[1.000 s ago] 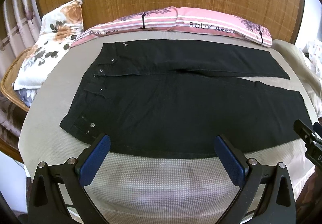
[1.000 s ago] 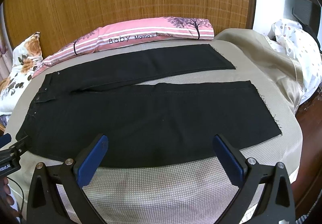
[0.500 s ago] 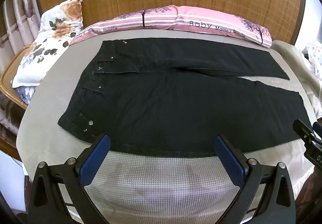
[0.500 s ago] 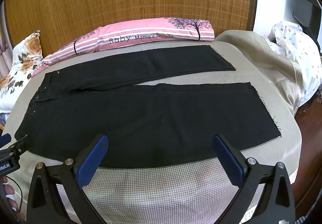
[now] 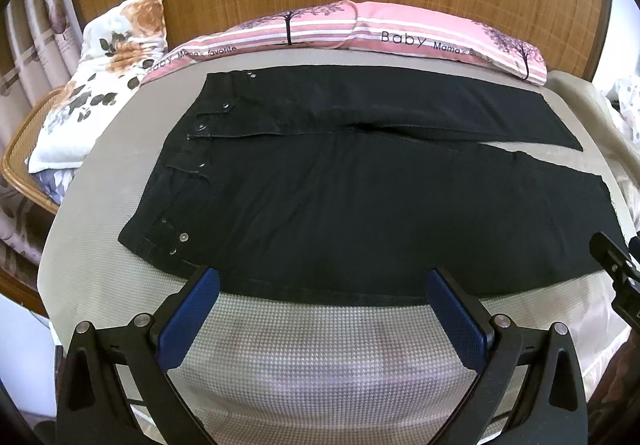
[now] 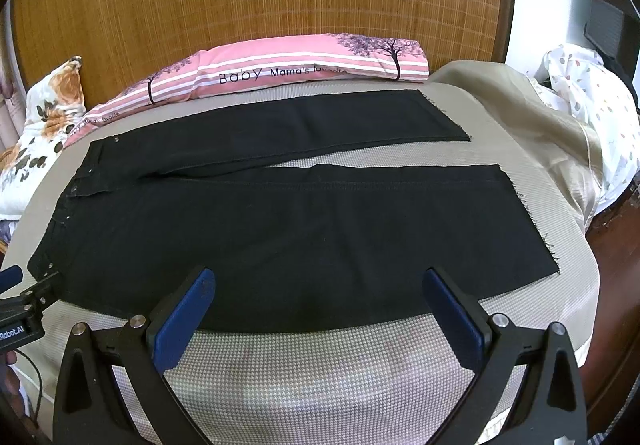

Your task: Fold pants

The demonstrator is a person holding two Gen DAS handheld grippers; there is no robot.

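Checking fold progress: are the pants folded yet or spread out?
Spread out: the black pants lie flat, both legs apart on the bed.

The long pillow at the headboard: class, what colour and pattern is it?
The long pillow is pink with white stripes, dark tree prints and lettering; clearest in the right wrist view.

Between and just ahead of both sets of wide-apart jaws lies bare bed (image 5: 320, 357) cover, then the flat black pants (image 6: 304, 237), while a pink bolster (image 6: 288, 75) and floral pillow (image 5: 104, 85) block the far side.
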